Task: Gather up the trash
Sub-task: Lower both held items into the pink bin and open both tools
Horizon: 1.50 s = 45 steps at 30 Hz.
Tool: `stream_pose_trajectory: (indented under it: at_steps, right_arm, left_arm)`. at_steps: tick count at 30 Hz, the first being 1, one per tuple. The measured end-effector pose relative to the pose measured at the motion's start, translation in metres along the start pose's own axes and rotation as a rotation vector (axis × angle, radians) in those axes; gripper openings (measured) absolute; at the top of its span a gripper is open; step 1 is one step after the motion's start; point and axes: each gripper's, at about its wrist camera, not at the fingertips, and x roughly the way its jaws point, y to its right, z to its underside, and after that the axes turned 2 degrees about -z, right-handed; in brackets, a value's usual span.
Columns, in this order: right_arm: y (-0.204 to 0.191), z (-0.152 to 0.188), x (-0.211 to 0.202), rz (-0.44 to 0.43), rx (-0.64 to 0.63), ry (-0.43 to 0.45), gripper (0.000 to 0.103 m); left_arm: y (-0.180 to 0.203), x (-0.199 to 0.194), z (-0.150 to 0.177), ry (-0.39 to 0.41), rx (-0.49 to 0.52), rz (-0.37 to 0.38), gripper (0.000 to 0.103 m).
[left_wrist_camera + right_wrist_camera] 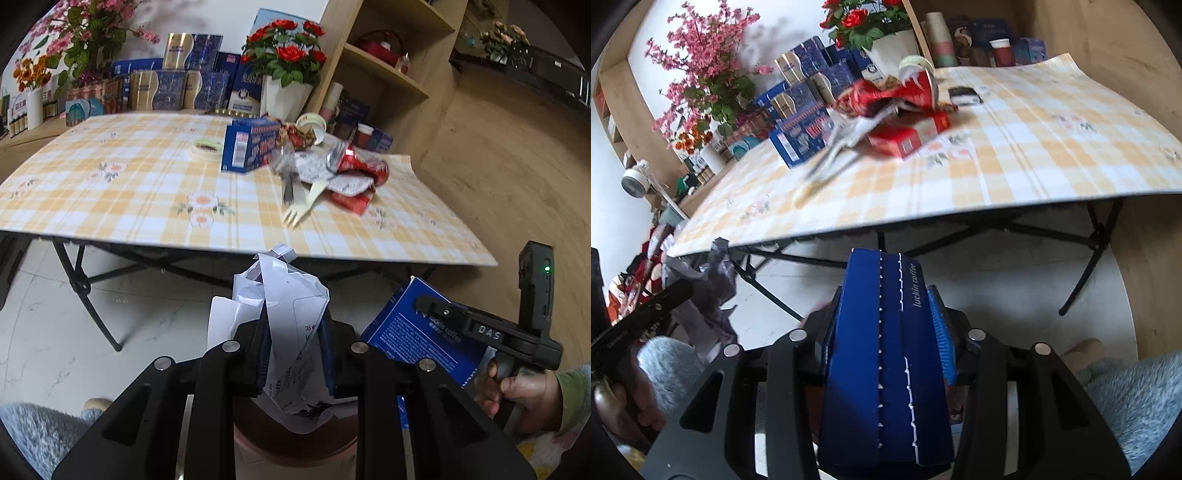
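The crumpled white printed paper runs out of sight behind the left gripper at 6 o'clock. The flat dark-blue cardboard coffee carrier is cut off at the frame's bottom. At 12 o'clock, the silvery utensils on the checked tabletop are motion-blurred.

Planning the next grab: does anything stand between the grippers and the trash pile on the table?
Nothing visible does: only bare tablecloth lies before the pile. But both are full, the left gripper shut on paper, the right gripper shut on a blue box.
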Motion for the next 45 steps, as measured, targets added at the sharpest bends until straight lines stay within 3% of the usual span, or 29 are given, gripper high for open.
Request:
stream_pose_trajectory:
  at_steps: [11,21,23,28,35,45]
  right_arm:
    - [0.047,0.017,0.052,0.041,0.196,-0.145,0.044]
    - [0.023,0.022,0.083,0.038,0.172,-0.212,0.046]
    - [0.021,0.022,0.086,0.07,0.157,-0.221,0.066]
    - [0.03,0.02,0.075,0.086,0.2,-0.189,0.085]
    - [0.062,0.021,0.058,0.162,0.284,-0.149,0.096]
    - [0.088,0.027,0.052,0.232,0.349,-0.16,0.097]
  left_arm:
    - [-0.011,0.009,0.002,-0.029,-0.053,0.009,0.023]
    - [-0.01,0.014,0.005,-0.057,-0.04,0.006,0.023]
    - [-0.011,0.014,0.005,-0.059,-0.044,0.005,0.023]
    - [-0.017,0.016,0.006,-0.065,-0.073,0.003,0.023]
    - [-0.014,0.021,0.007,-0.086,-0.059,-0.002,0.024]
    - [-0.012,0.042,0.012,-0.16,-0.046,-0.012,0.025]
